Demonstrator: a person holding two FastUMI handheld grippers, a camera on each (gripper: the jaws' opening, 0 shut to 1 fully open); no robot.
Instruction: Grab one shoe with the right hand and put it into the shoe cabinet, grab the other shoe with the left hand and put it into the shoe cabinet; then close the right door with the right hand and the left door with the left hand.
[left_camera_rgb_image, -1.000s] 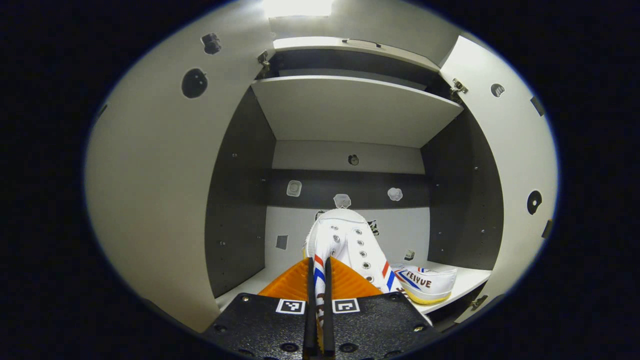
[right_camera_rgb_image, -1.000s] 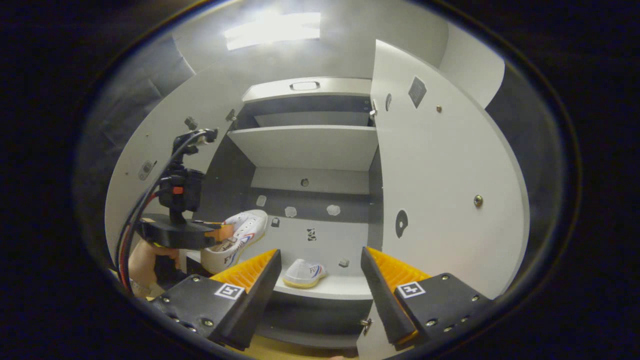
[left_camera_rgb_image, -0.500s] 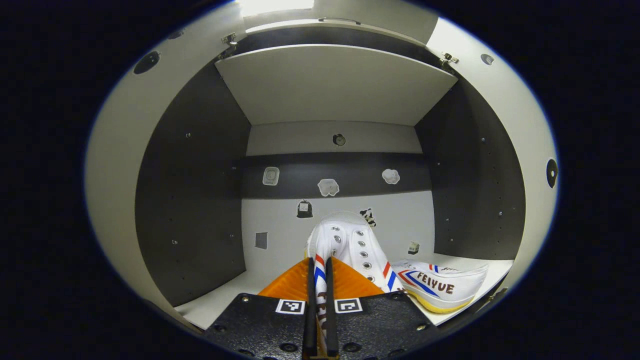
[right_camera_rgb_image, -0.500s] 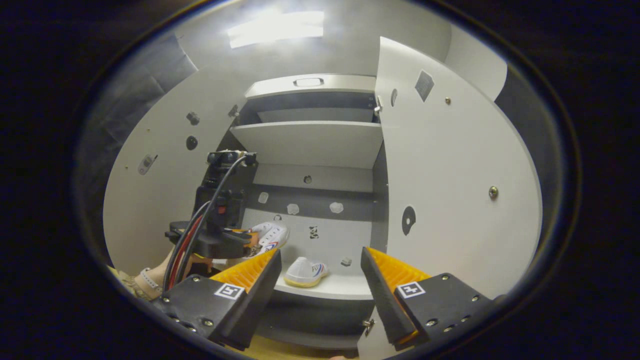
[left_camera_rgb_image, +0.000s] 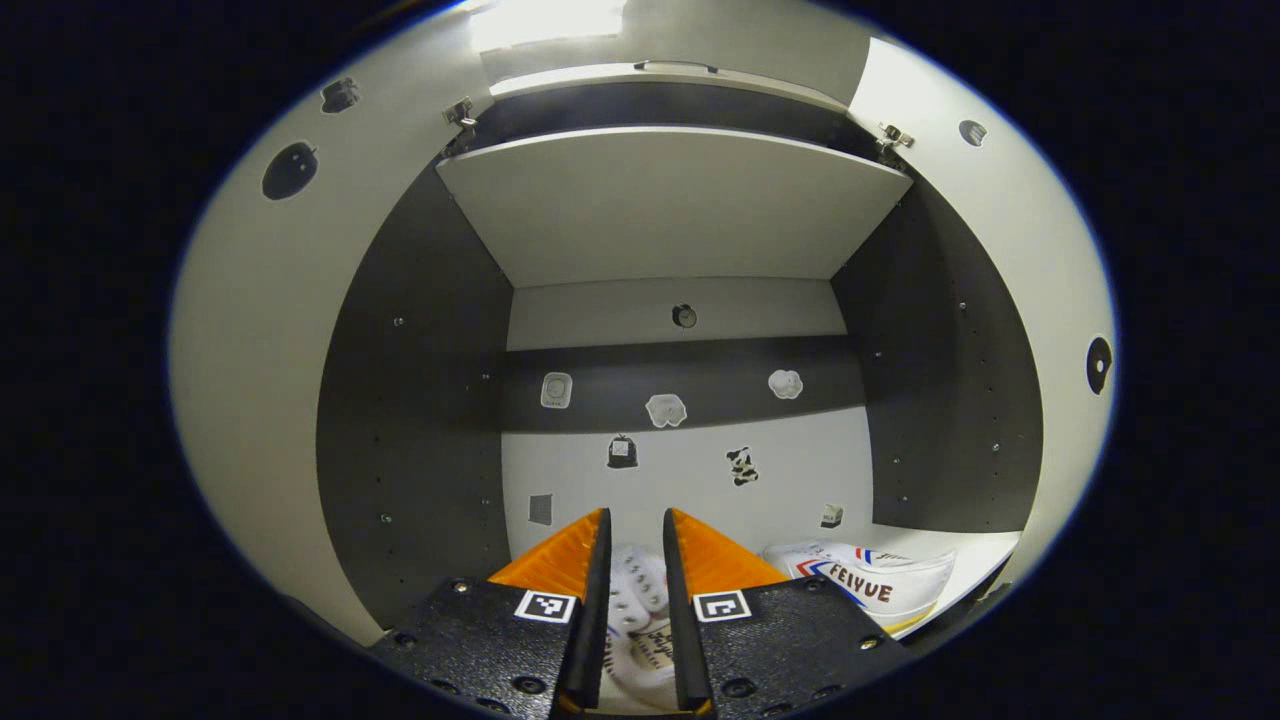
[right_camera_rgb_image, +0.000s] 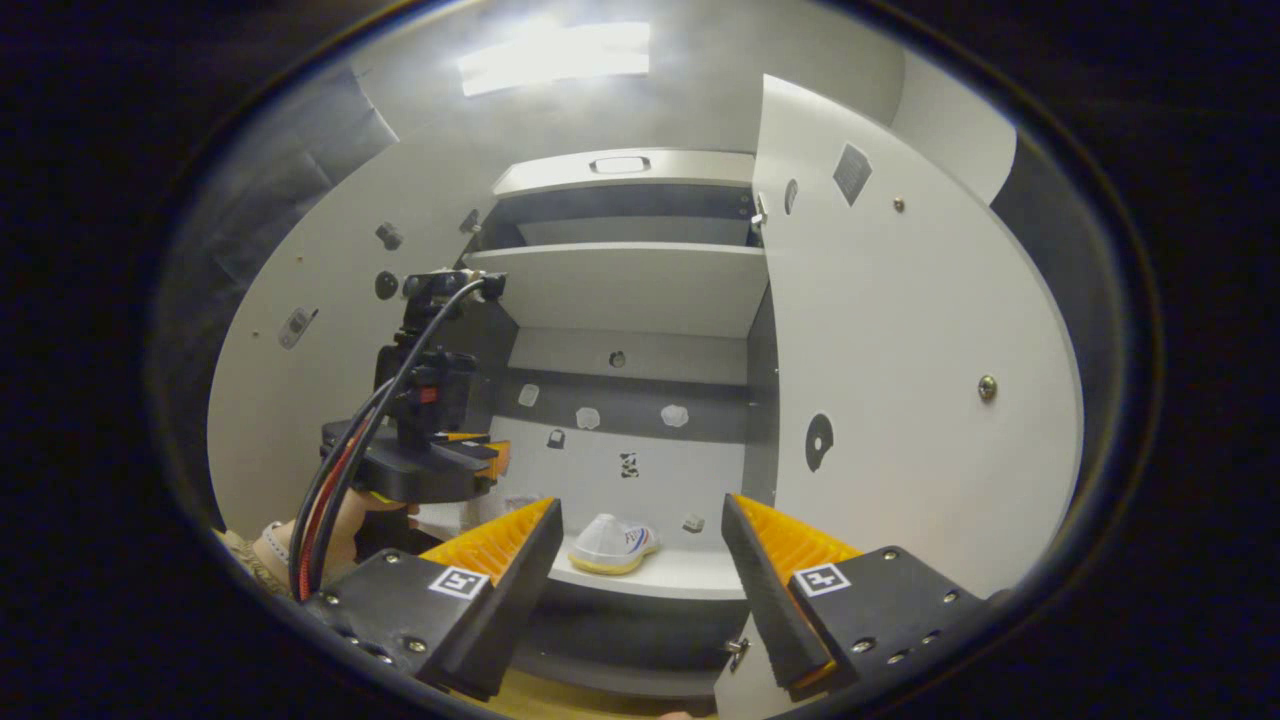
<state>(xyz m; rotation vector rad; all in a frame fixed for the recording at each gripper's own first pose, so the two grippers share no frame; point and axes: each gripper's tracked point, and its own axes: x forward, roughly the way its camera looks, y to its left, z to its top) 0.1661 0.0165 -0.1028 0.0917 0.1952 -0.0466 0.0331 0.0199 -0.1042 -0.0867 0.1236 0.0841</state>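
While left claw (left_camera_rgb_image: 633, 560) gapes, shoe (left_camera_rgb_image: 638, 610) rests (below it).

In the left gripper view, the white canvas sneaker with red and blue stripes (left_camera_rgb_image: 636, 612) has dropped from upright between the left gripper (left_camera_rgb_image: 634, 540) fingers at lower centre to lying low at the bottom edge. The fingers, earlier pinched on it, now stand slightly parted. In the right gripper view, at left of centre, the sneaker has gone from that gripper's tip.
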